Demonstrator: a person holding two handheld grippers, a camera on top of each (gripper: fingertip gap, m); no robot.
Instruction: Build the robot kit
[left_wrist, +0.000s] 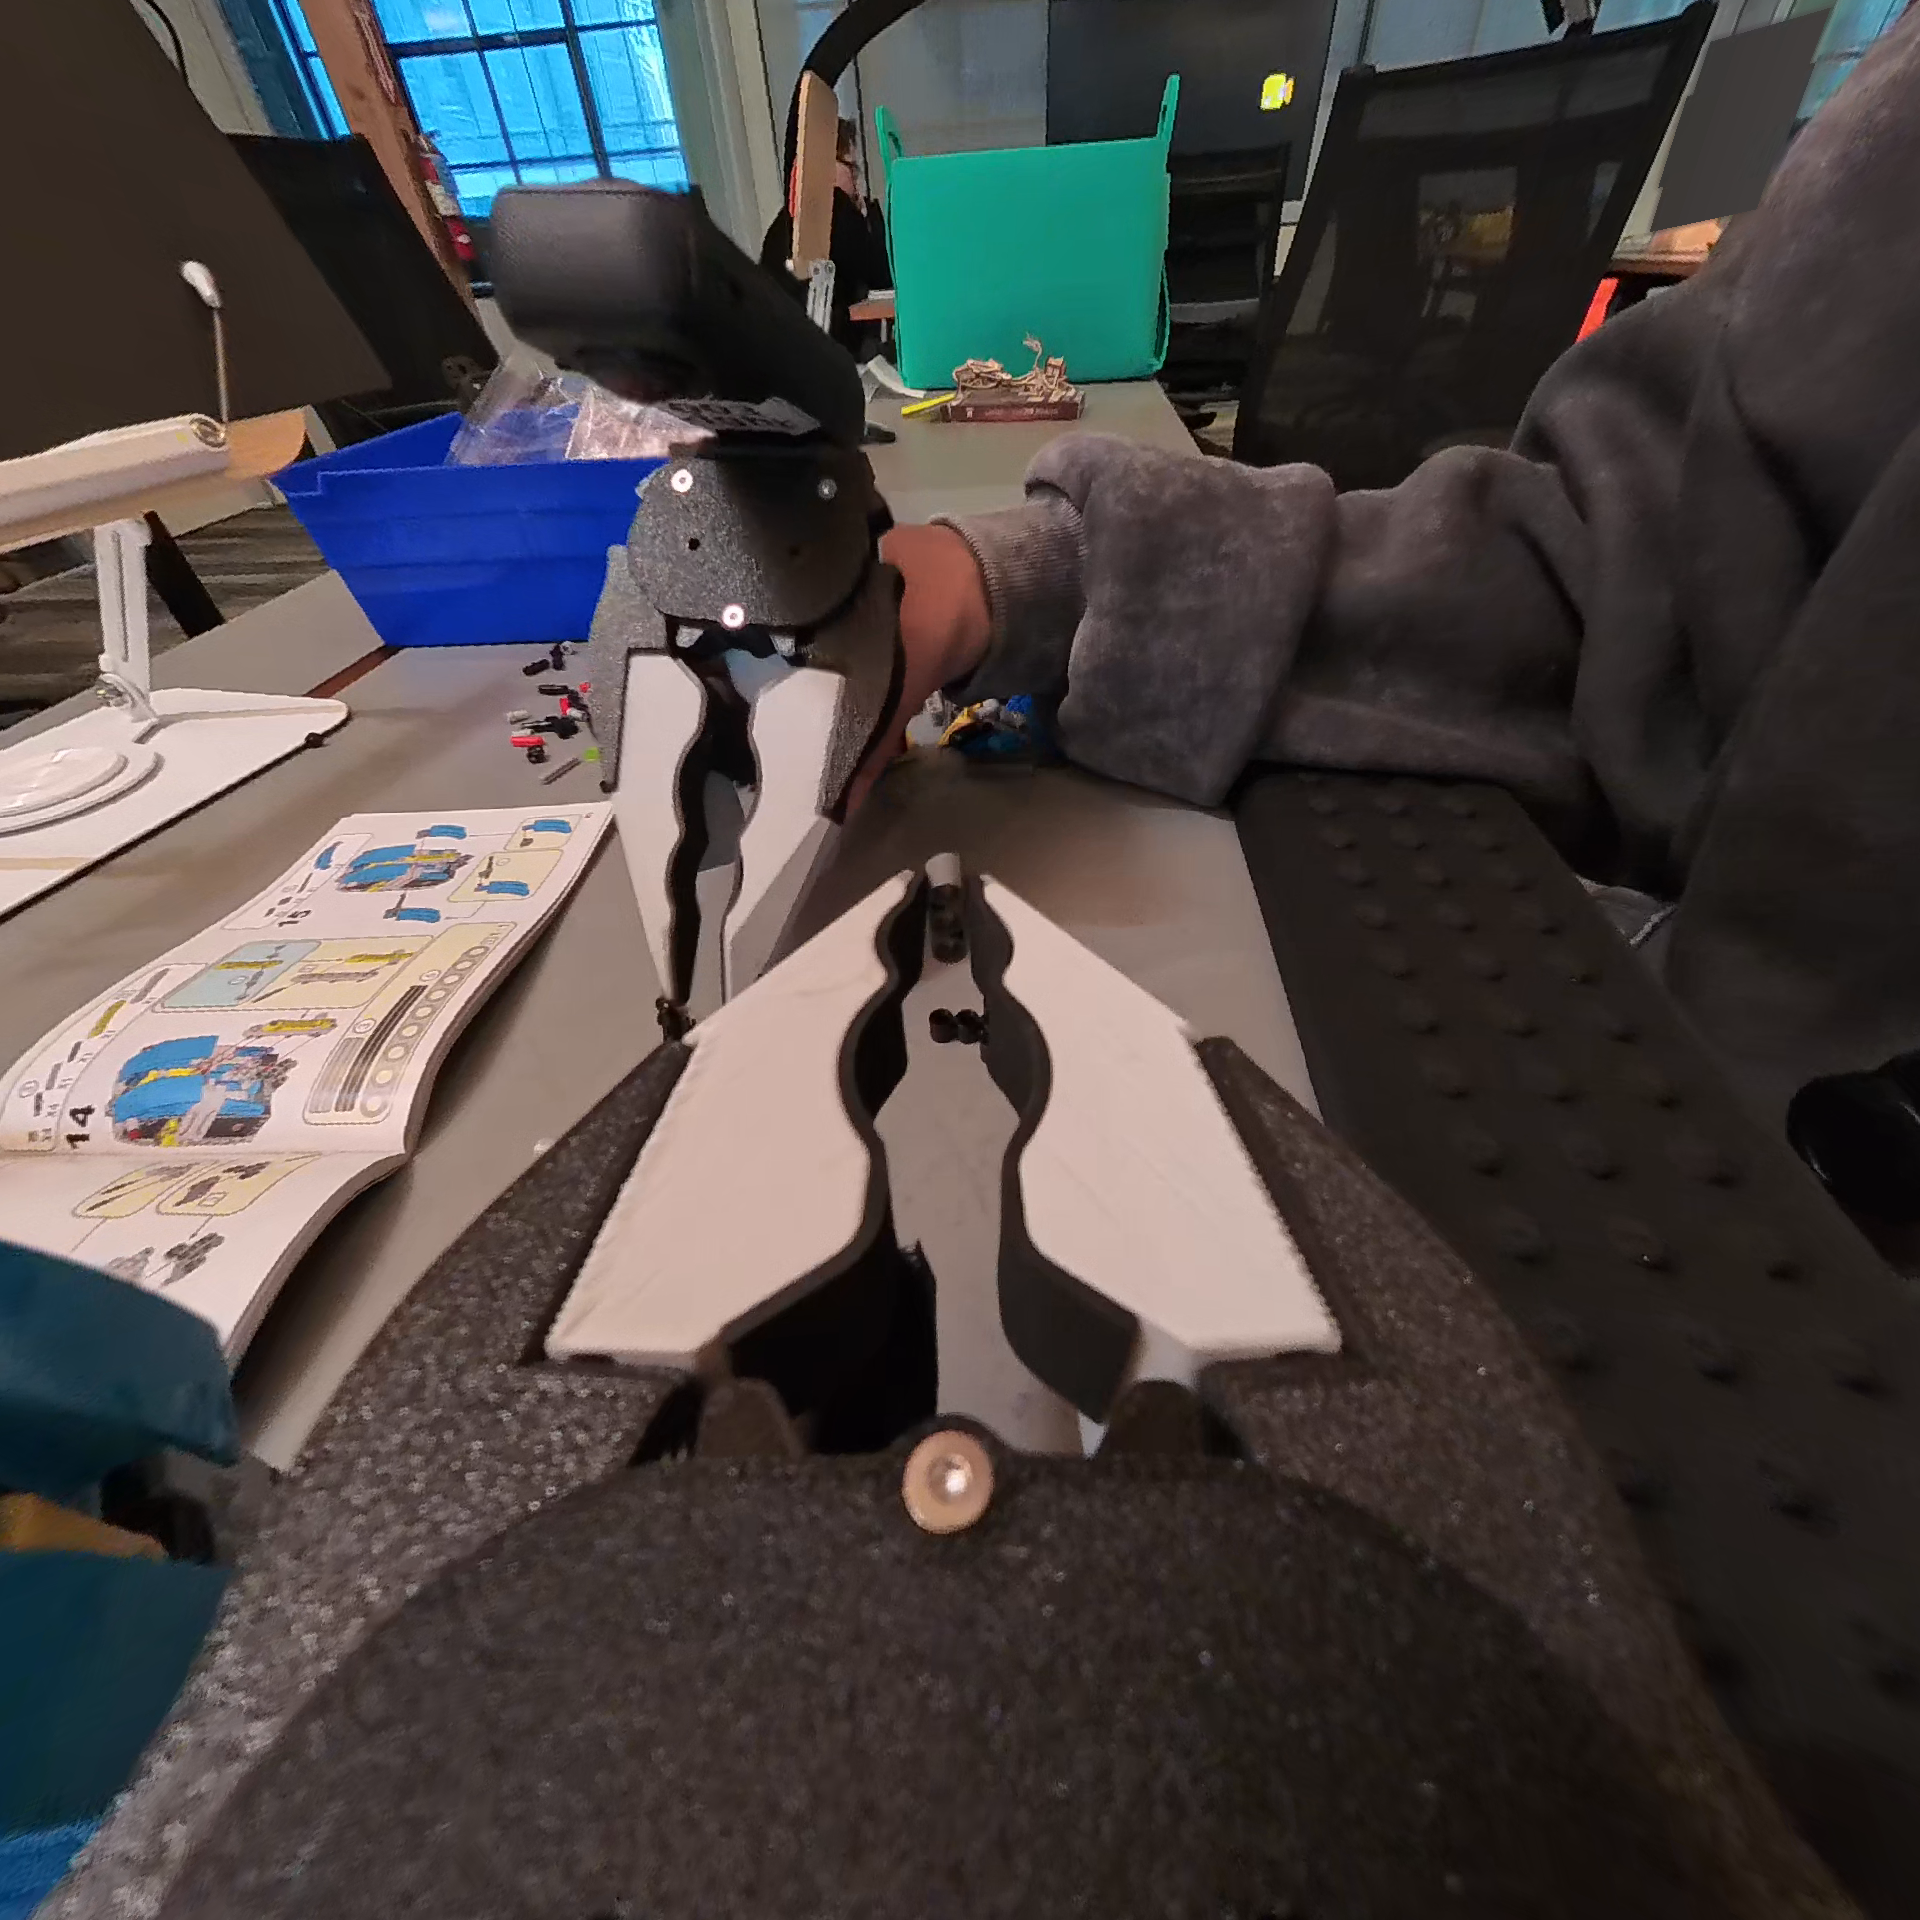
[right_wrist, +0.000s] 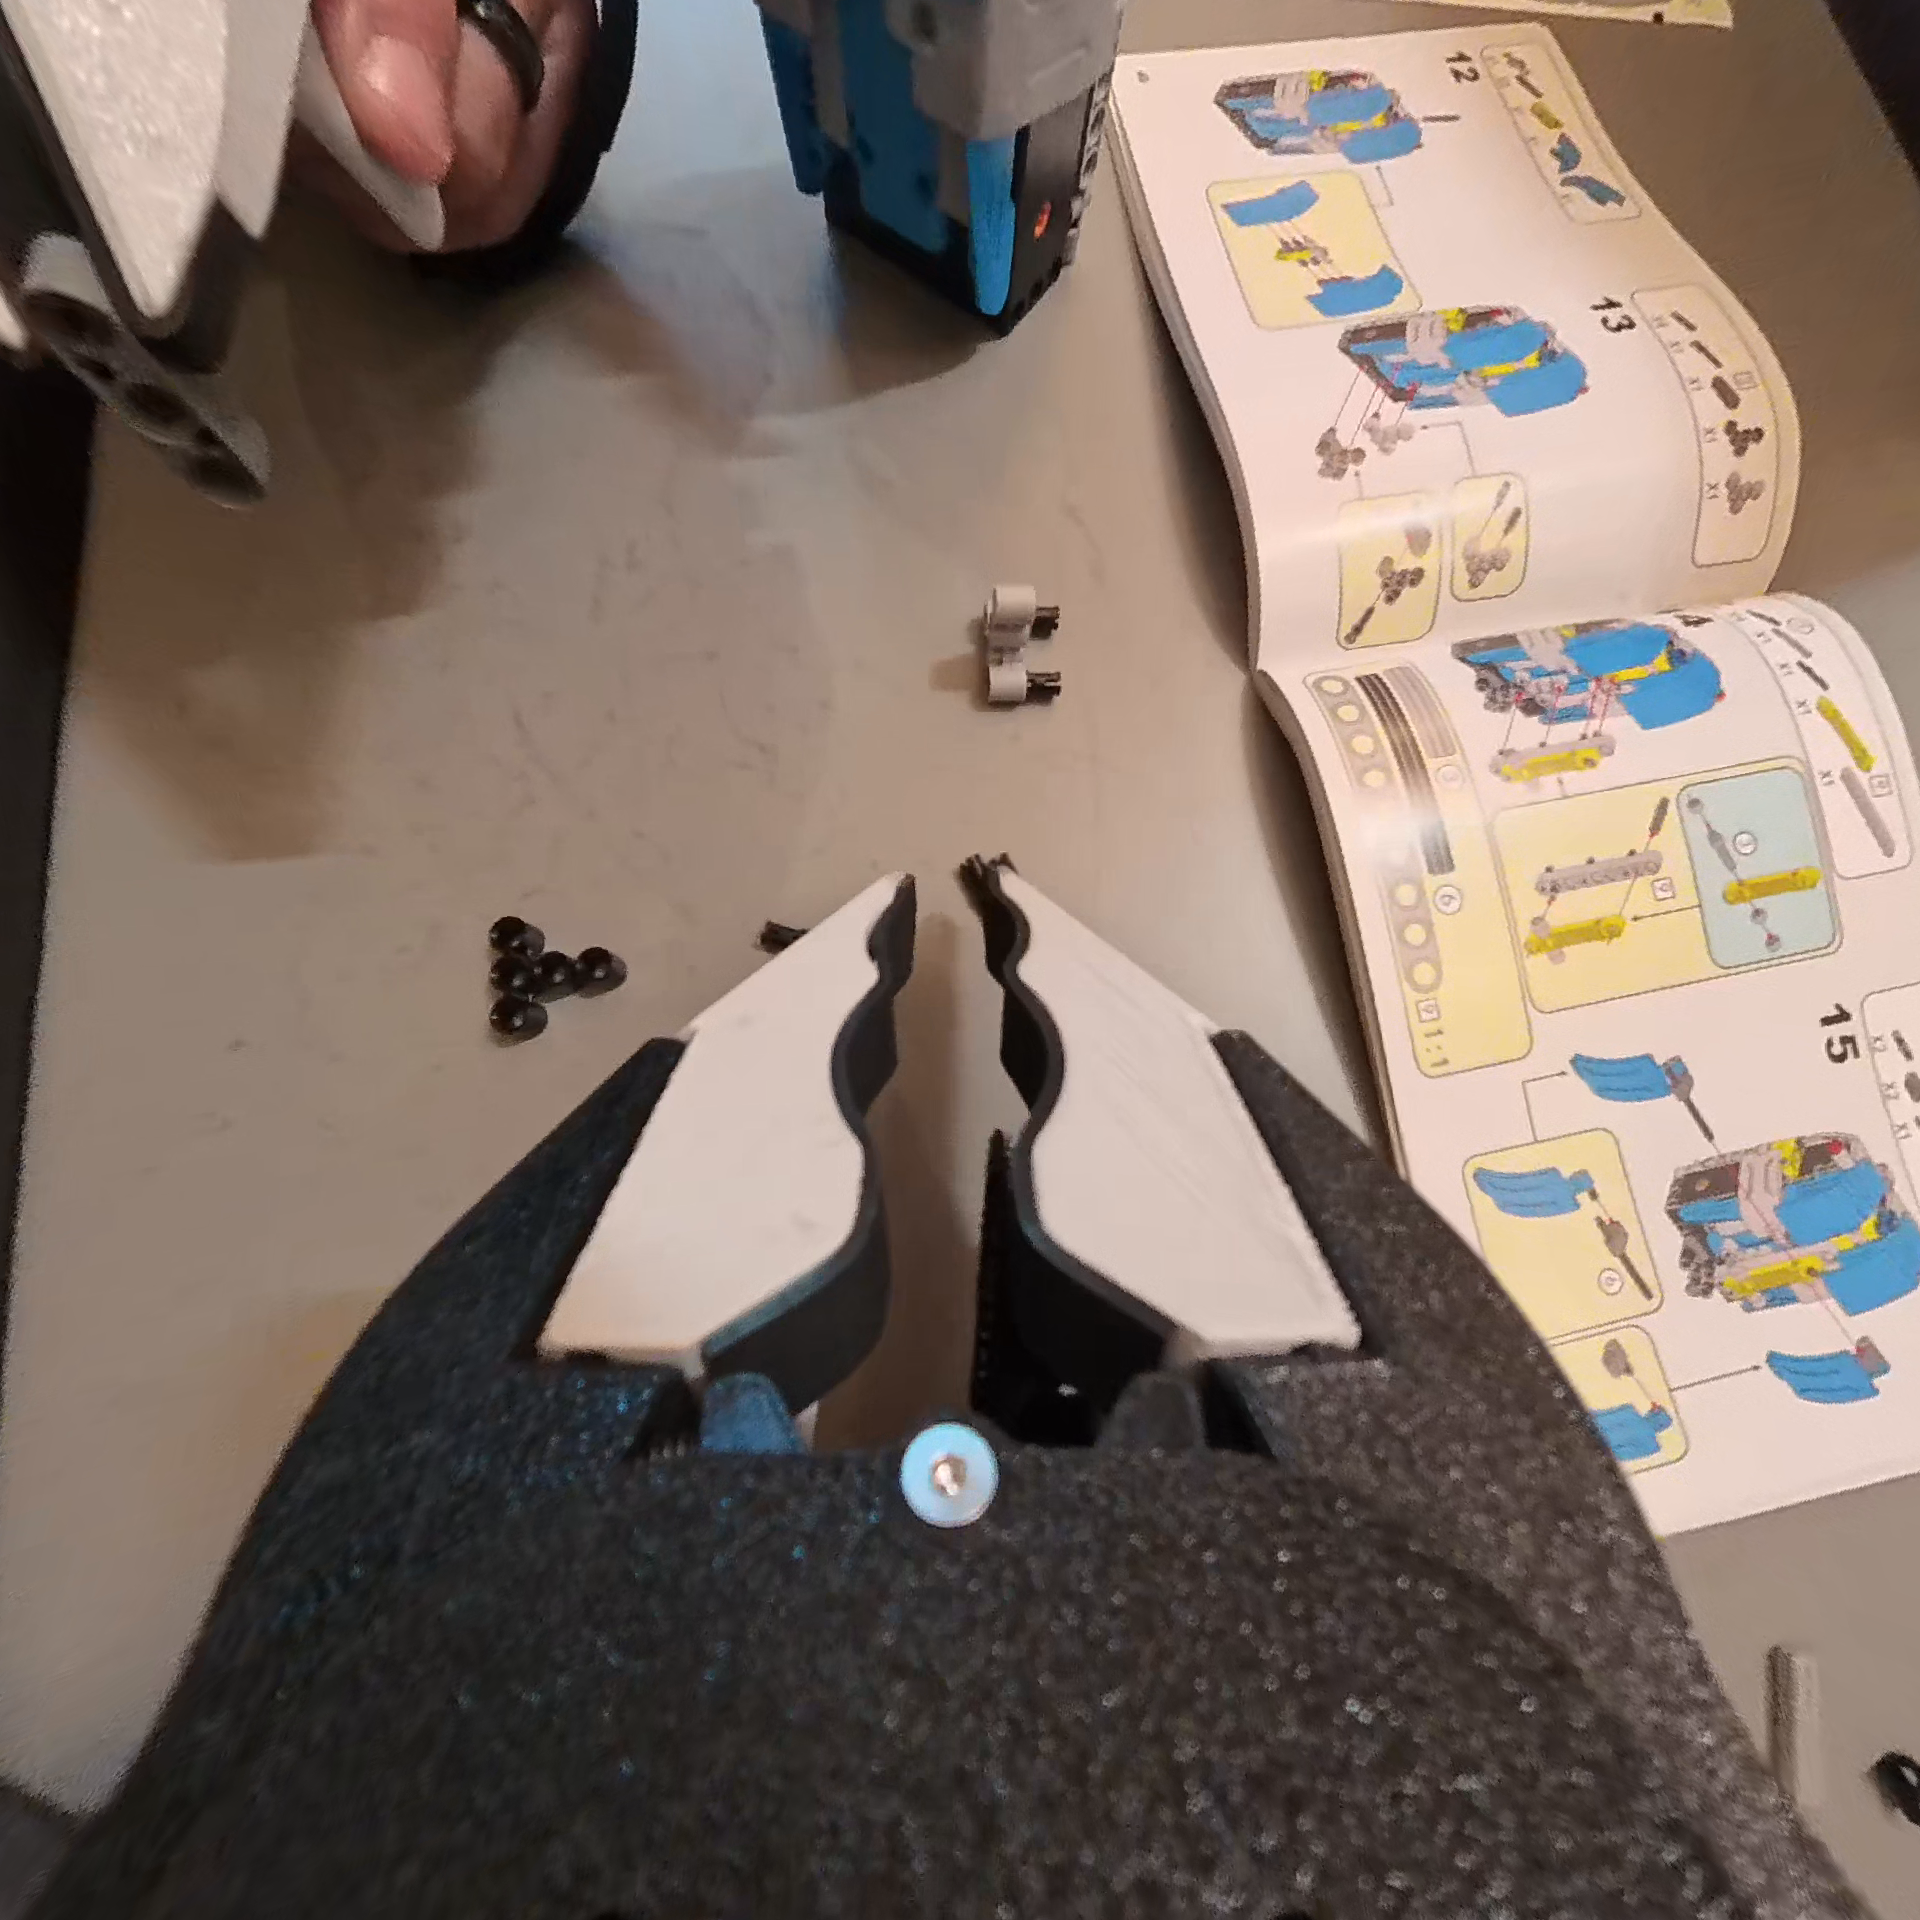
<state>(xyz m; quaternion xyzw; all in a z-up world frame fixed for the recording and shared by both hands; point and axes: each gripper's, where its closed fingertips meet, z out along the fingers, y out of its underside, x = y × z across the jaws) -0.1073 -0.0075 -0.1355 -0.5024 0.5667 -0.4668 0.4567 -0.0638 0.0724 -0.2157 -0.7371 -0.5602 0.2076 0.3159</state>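
Fingers of the left gripper pinch a grey beam with black pins above the grey table. The right gripper hovers with jaws slightly parted — a tiny black pin sits at its right tip, though I cannot tell if it is gripped. Nearby lie a grey connector, a black connector cluster, an instruction booklet and a blue model.

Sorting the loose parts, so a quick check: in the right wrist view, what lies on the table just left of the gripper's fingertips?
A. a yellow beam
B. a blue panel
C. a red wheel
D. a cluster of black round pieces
D: a cluster of black round pieces lies on the grey table, left of the right gripper.
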